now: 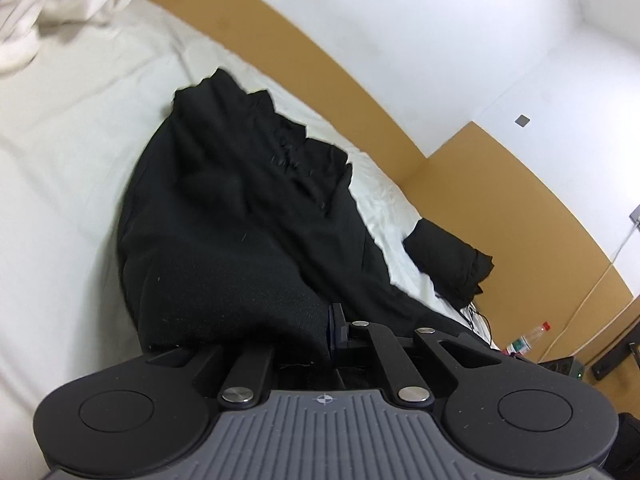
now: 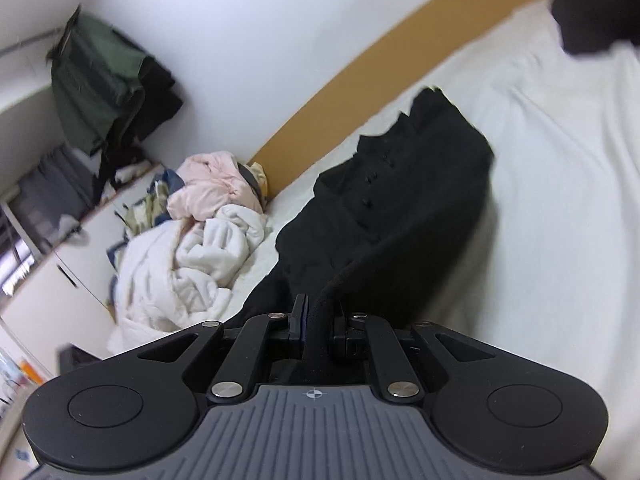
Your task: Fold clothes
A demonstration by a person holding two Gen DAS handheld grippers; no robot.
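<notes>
Now both the left gripper [image 1: 320,332] and right gripper [image 2: 318,320] are clamped on the black garment's [image 1: 224,208] near edge, its length trailing away across the bed [image 1: 60,200] toward the headboard edge.

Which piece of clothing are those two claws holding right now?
Look at the white bed along the wall. The long black garment lies down its middle, pinched by the left gripper and right gripper. Unlike the small black bundle nearby, it shows a row of buttons.
</notes>
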